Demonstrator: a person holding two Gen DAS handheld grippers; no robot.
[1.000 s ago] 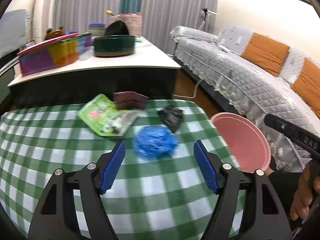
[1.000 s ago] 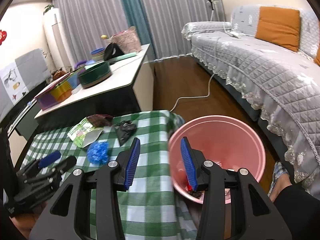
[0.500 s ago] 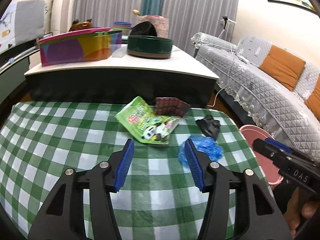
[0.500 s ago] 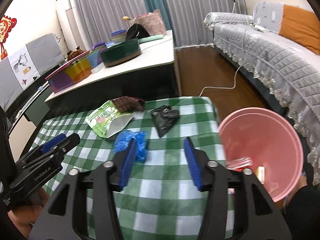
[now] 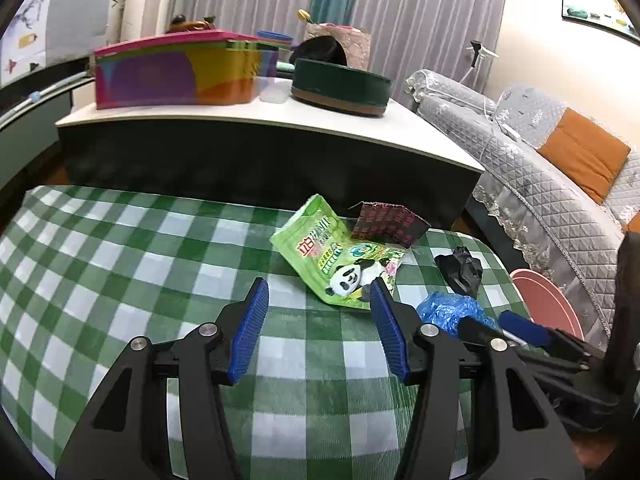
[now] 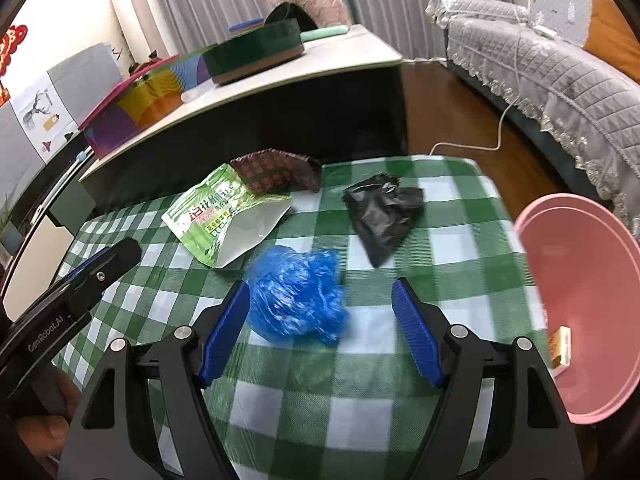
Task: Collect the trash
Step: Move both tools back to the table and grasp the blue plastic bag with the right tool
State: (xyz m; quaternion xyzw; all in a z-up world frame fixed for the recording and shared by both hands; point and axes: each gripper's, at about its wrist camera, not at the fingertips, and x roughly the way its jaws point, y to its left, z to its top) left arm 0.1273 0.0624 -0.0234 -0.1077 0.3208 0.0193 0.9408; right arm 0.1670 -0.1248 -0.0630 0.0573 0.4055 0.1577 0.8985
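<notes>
Pink bin (image 6: pixel 580 264) now rightward, small box (image 6: pixel 562 346) inside

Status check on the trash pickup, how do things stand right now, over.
Right gripper opening around blue plastic wad, not gripping. Left gripper open, empty, short of green panda pouch. Black bag on the cloth; pink bin alongside. Nothing in the way.

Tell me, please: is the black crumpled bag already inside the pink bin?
No, the black crumpled bag lies on the green checked tablecloth, apart from the pink bin beside the table.
</notes>
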